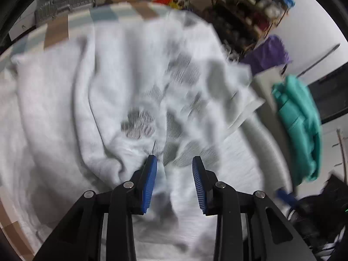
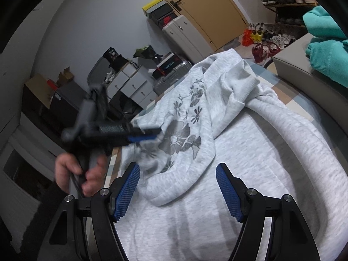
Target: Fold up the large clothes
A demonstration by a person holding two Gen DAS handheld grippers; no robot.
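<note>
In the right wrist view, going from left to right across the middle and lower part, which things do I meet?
A person's hand gripping the black handle of the left gripper → grey sweatshirt with a dark flower print lying crumpled → turquoise fleece garment at the right edge.

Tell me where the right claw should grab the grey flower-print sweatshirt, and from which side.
Take the sweatshirt at the rounded folded-over edge lying just ahead of the open right claw. Come from above and the near side: that edge probably offers a raised lip, while the rest lies flat.
</note>
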